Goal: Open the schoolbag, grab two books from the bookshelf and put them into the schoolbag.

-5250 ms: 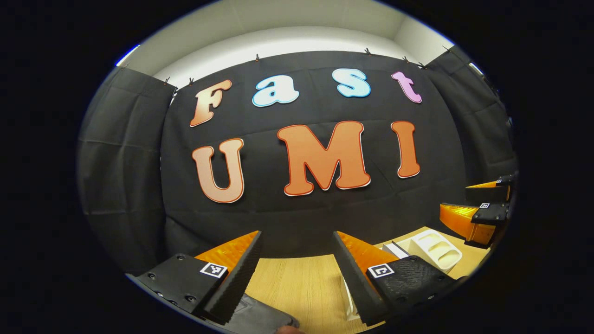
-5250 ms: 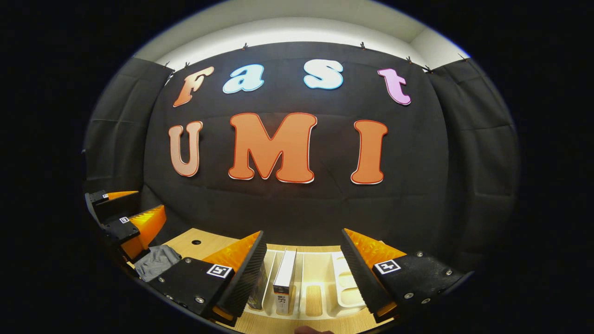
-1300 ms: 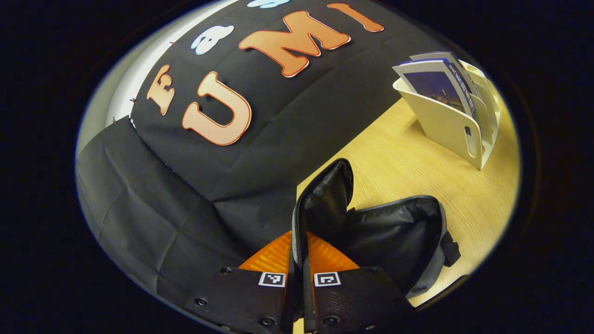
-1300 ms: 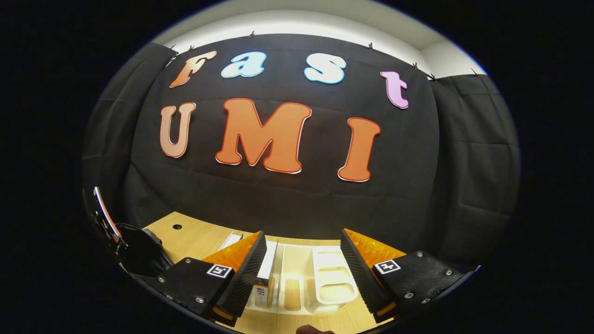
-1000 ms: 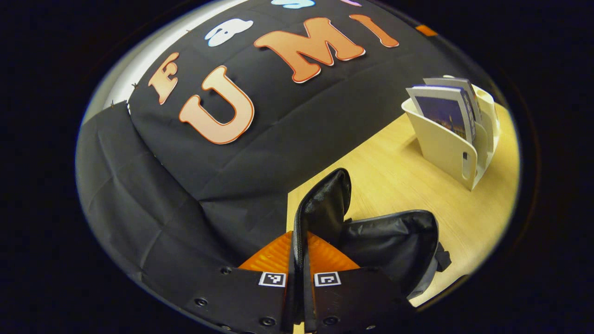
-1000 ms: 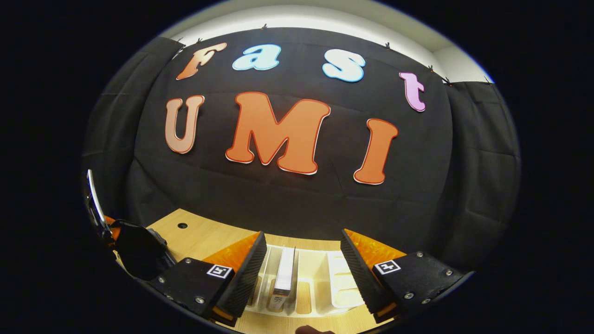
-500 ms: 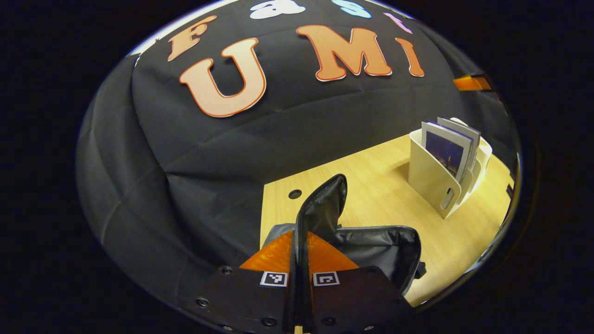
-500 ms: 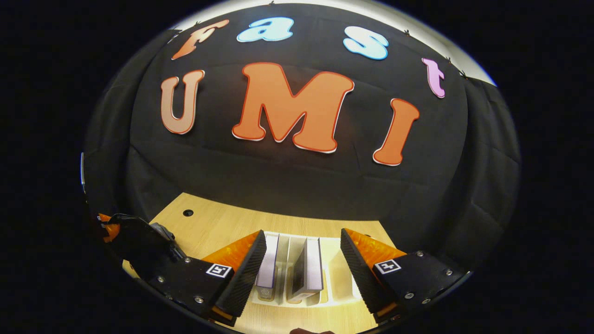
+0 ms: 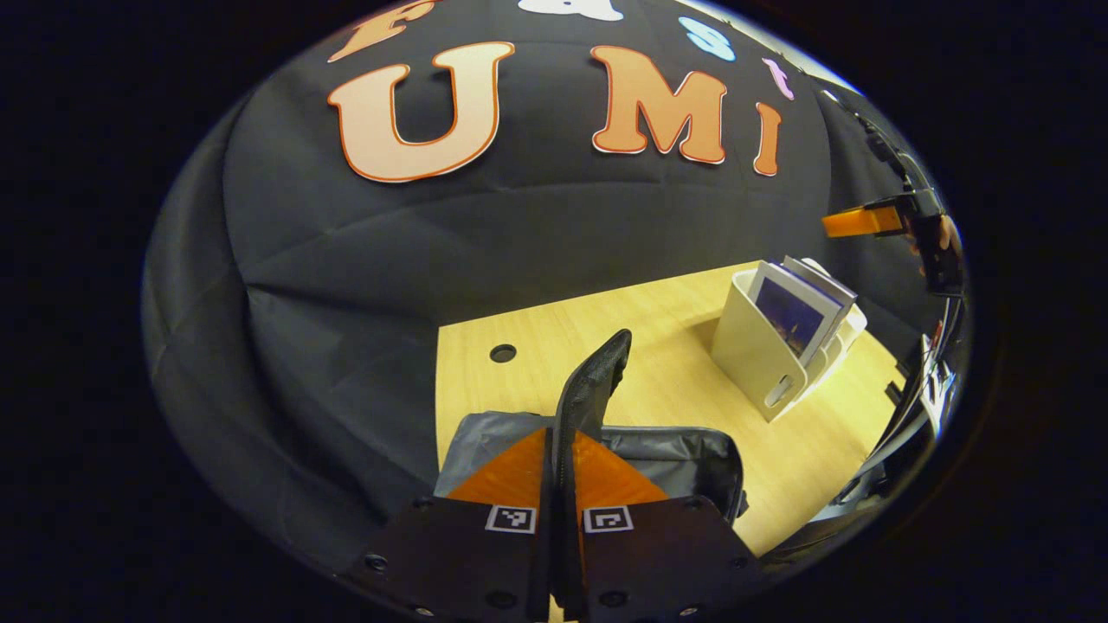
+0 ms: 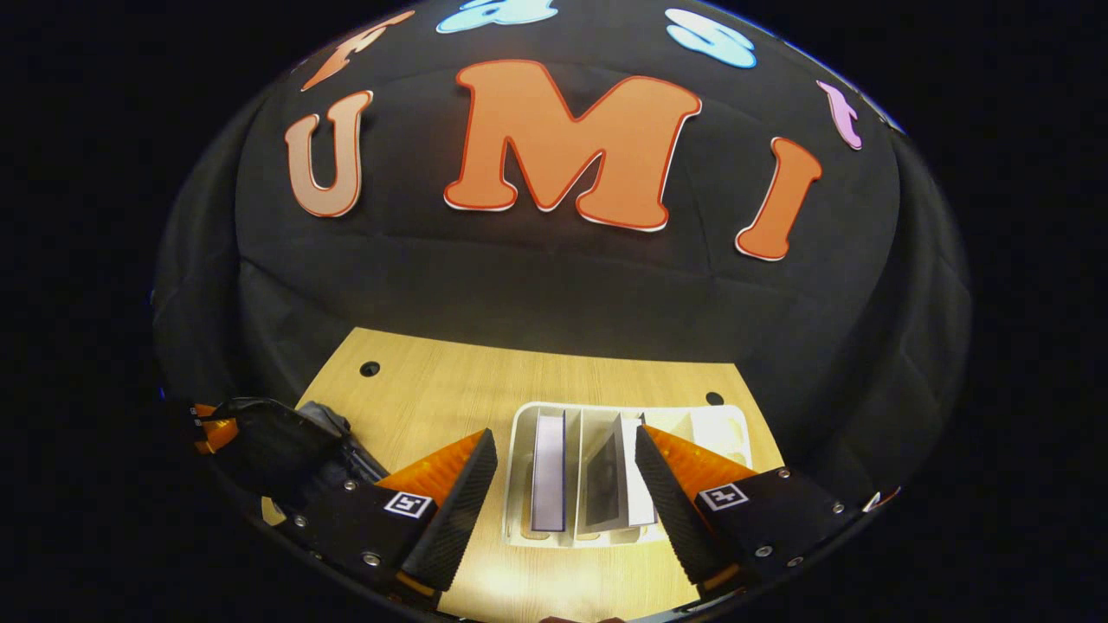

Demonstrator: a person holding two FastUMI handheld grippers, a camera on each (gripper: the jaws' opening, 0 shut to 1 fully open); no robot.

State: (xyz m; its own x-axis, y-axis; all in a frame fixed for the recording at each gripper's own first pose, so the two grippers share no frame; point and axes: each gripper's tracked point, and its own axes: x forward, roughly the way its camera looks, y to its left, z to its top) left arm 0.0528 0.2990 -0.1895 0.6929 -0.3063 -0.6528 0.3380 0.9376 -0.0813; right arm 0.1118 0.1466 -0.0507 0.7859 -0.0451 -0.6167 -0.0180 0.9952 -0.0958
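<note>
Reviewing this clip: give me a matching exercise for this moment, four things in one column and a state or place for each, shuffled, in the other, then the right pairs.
Things:
1. left gripper
2. right gripper
3. books
4. schoolbag flap

States or places:
A. standing in the white bookshelf
B. open, above the bookshelf
C. held up from the schoolbag, pinched between two fingers
D. shut on the flap

Pairs: 1-D, 2-B, 3-A, 4-C
</note>
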